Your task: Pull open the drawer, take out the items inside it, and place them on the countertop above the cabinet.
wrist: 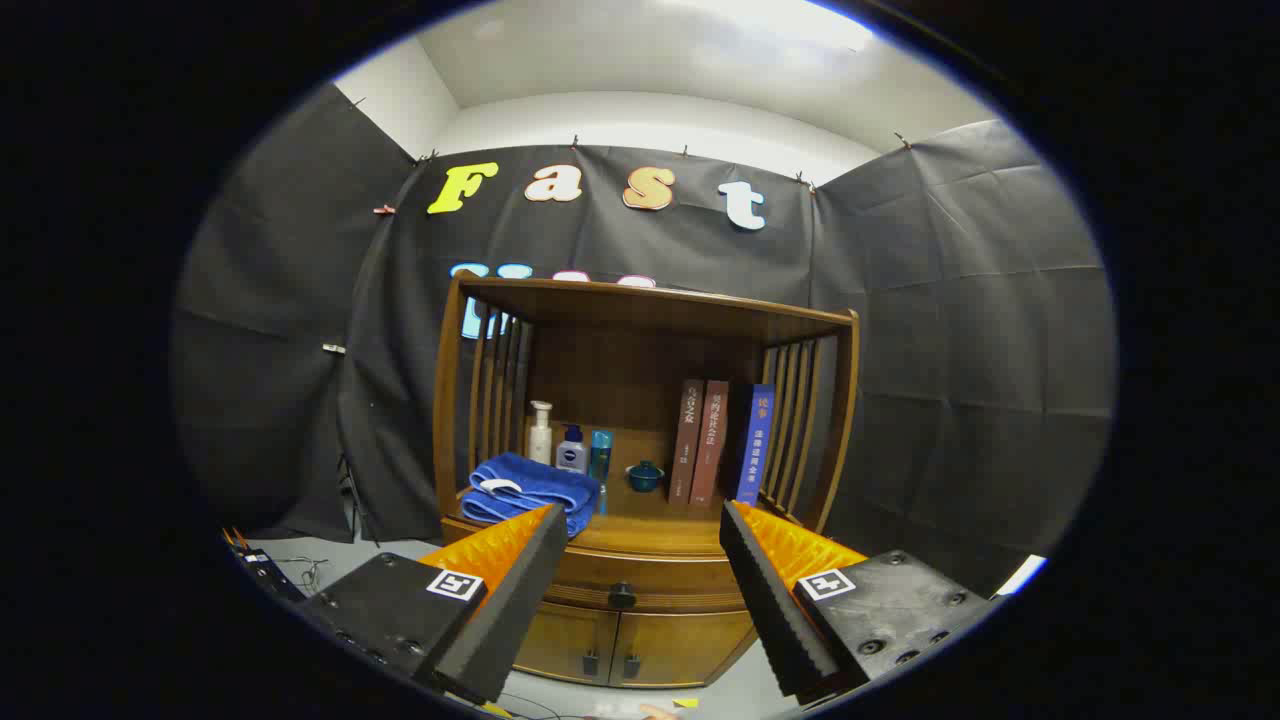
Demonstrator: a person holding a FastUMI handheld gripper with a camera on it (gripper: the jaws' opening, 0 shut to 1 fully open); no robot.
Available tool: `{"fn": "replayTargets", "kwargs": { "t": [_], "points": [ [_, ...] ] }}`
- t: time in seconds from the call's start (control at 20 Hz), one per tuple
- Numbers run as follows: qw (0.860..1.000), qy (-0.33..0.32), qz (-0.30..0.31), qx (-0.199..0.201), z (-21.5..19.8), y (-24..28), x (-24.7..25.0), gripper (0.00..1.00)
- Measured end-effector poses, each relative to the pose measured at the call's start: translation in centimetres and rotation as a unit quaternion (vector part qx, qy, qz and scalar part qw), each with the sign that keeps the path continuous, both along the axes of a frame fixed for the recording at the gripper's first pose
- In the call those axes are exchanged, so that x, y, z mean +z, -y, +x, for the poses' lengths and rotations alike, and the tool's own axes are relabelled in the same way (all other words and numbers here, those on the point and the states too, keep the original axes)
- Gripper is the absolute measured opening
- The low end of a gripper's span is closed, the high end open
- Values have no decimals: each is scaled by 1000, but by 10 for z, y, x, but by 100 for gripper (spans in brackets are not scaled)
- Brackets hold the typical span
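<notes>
A wooden cabinet (640, 420) stands ahead against the black cloth wall. Its drawer (650, 580) is closed, with a dark round knob (621, 595) at the middle of its front. The knob lies beyond my fingers, in line with the gap between them. My gripper (640, 530) is open, its two black ridged fingers (530, 590) spread wide with nothing between them. The countertop (650, 535) above the drawer carries a folded blue towel (530, 490) on its left side. What lies inside the drawer is hidden.
At the back of the countertop stand a white pump bottle (540, 432), a small blue-and-white bottle (572, 448), a teal tube (600, 455), a small teal lidded pot (645, 476) and three upright books (715, 440). Two cabinet doors (620, 645) sit below the drawer. Cables (300, 572) lie on the floor at left.
</notes>
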State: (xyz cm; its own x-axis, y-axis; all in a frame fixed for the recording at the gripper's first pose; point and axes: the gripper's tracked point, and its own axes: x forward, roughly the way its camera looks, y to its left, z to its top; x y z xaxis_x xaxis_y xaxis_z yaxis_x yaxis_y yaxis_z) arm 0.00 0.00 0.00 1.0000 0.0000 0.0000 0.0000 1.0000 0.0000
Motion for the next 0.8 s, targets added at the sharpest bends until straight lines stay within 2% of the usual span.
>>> {"fn": "replayTargets", "kwargs": {
  "t": [0.8],
  "points": [
    [999,9,37,-1,19,18,9,99]
  ]
}}
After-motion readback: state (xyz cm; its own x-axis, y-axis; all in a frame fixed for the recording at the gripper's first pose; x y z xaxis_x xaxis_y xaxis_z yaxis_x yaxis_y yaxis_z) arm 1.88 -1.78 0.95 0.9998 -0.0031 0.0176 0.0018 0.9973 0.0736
